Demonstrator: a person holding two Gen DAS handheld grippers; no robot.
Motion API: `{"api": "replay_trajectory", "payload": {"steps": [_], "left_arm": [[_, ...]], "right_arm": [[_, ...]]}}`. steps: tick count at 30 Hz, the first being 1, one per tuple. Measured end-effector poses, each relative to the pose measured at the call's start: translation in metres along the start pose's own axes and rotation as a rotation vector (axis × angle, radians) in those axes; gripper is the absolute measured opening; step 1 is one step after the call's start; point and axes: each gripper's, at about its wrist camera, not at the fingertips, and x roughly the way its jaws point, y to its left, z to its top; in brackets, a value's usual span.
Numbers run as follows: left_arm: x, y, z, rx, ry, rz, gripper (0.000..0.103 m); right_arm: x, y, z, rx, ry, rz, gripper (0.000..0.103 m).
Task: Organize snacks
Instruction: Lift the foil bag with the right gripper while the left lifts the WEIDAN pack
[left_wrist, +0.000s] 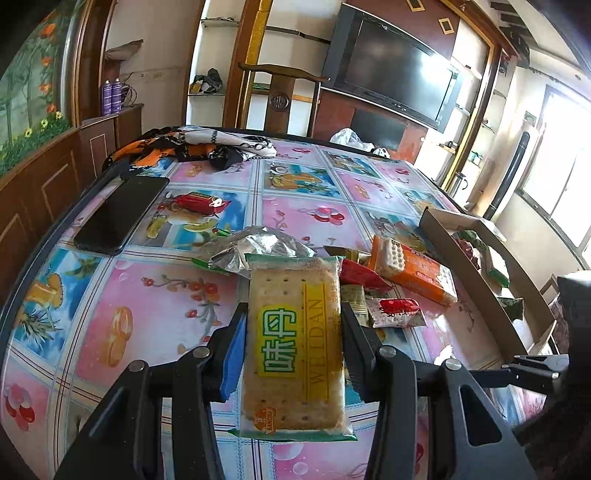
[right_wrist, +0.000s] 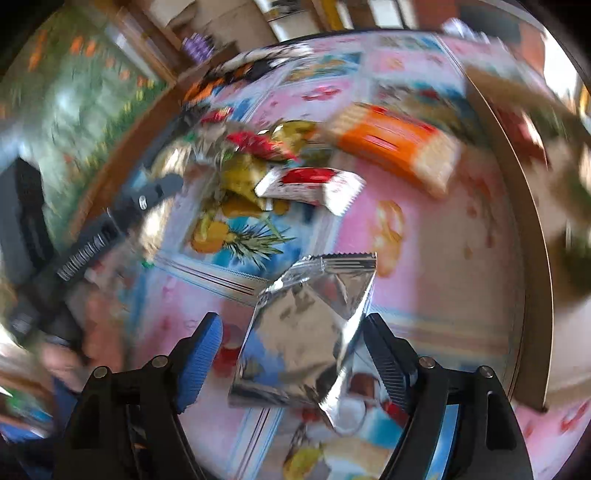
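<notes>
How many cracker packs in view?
2. One green-labelled pack clamped in the left gripper; one orange pack lying on the table by the cardboard box. More may be hidden inside the box.

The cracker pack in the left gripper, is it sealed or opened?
Sealed, as far as shown: the cracker pack has both end seams intact, with whole crackers inside.

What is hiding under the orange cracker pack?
The orange cracker pack lies partly on a red wrapper and a gold wrapper. Whatever lies beneath its middle is covered.
</notes>
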Motion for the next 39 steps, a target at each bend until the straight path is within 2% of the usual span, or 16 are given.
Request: {"api": "replay_trajectory", "payload": {"steps": [4, 6, 7, 8, 13, 16, 19, 22, 24, 28, 33, 39], "left_arm": [[-0.001, -0.002, 0.000, 0.009, -0.002, -0.003, 0.045], [-0.002, -0.004, -0.001, 0.019, -0.008, -0.003, 0.046], [-0.002, -0.005, -0.001, 0.024, -0.010, -0.002, 0.046], [-0.002, -0.007, -0.001, 0.029, -0.012, 0.002, 0.046], [-0.002, -0.008, -0.001, 0.037, -0.023, 0.023, 0.046], [0.001, -0.010, 0.000, 0.043, -0.024, 0.042, 0.046], [0.003, -0.015, -0.001, 0.069, -0.034, 0.071, 0.046], [0.004, -0.020, -0.001, 0.093, -0.047, 0.092, 0.046], [0.006, -0.024, 0.000, 0.109, -0.060, 0.114, 0.046], [0.011, -0.032, 0.004, 0.120, -0.070, 0.146, 0.046], [0.014, -0.049, 0.008, 0.149, -0.106, 0.186, 0.046], [0.025, -0.068, 0.016, 0.160, -0.103, 0.195, 0.046]], "right_arm": [[0.008, 0.025, -0.011, -0.182, 0.009, -0.105, 0.083], [0.007, 0.024, -0.018, -0.236, -0.015, -0.152, 0.076], [0.002, 0.020, -0.022, -0.254, -0.030, -0.163, 0.063], [0.000, 0.017, -0.022, -0.260, -0.036, -0.169, 0.063], [-0.006, -0.002, -0.007, -0.199, -0.085, -0.098, 0.063], [-0.014, -0.011, 0.025, -0.131, -0.194, -0.094, 0.063], [-0.023, -0.014, 0.055, -0.115, -0.301, -0.096, 0.063], [-0.018, -0.023, 0.089, -0.085, -0.356, -0.070, 0.063], [-0.010, -0.033, 0.101, -0.062, -0.363, -0.063, 0.063], [0.000, -0.052, 0.100, -0.017, -0.328, -0.006, 0.063], [-0.012, -0.063, 0.097, 0.009, -0.356, 0.043, 0.063], [-0.030, -0.078, 0.095, 0.045, -0.392, 0.066, 0.063]]}}
